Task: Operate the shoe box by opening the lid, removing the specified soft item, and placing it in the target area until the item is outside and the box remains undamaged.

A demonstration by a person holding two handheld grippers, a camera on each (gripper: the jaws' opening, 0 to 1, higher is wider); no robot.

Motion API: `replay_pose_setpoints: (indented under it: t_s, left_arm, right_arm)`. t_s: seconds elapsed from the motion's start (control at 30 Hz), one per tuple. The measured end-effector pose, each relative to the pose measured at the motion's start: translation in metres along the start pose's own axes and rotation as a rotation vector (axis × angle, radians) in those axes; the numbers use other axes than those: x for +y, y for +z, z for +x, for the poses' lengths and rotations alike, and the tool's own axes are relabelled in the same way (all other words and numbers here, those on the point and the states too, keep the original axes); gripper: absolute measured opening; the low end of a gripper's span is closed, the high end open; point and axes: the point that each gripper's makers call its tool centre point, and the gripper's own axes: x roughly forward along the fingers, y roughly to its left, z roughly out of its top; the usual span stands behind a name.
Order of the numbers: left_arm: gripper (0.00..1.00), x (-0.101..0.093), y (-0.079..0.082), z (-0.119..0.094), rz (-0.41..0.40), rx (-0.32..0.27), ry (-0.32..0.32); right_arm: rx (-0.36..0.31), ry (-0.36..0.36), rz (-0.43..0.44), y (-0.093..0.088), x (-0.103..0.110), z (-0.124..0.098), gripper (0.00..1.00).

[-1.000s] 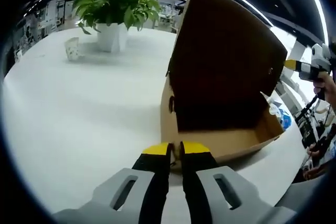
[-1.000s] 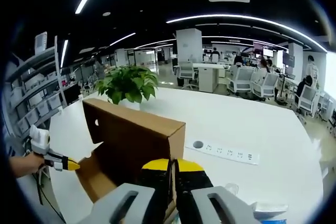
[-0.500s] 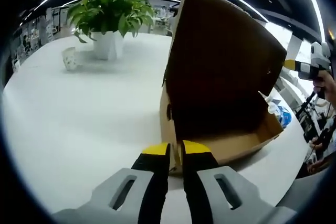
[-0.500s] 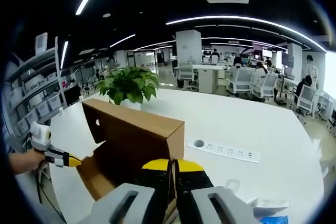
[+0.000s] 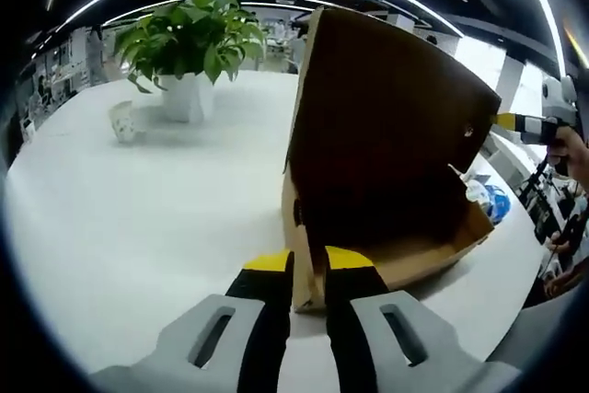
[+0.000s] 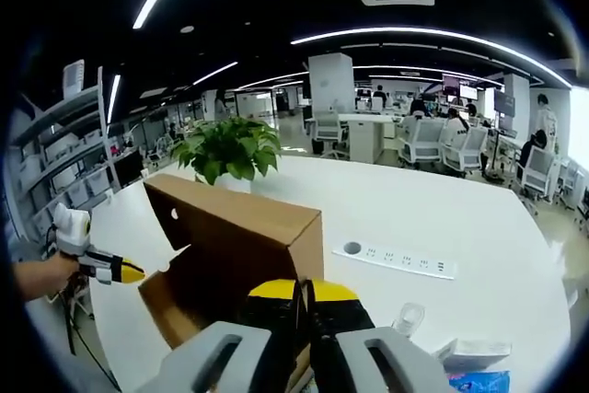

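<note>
I can read no words on the box. It is brown card and stands on the white table with its lid up. Inside looks dark, so I cannot tell what is in it. My left tongs pinch the box's front wall. My right tongs pinch the lid's edge. A plant sits in a white pot far back.

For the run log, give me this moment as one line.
lid: raised | shoe box: on white table | left hand-held gripper: shut on box front wall | right hand-held gripper: shut on lid edge
</note>
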Motion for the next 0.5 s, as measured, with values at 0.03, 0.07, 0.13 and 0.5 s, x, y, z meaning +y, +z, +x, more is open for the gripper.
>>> replay_pose_setpoints:
  t_s: [0.03,0.07,0.13,0.5]
  left_arm:
    - [0.11,0.0,0.001,-0.001,0.001,-0.003,-0.002]
    - [0.11,0.0,0.002,-0.001,0.002,-0.005,-0.002]
    - [0.11,0.001,0.003,-0.003,0.01,-0.01,-0.003]
    - [0.12,-0.001,0.015,-0.007,0.041,-0.037,-0.016]
  right_arm:
    - [0.0,0.001,-0.001,-0.001,0.0,0.0,0.0]
    - [0.0,0.003,0.003,-0.001,0.0,0.0,0.0]
    - [0.0,0.004,0.002,-0.003,0.002,-0.001,0.0]
    - [0.001,0.011,0.0,-0.013,0.012,-0.012,0.0]
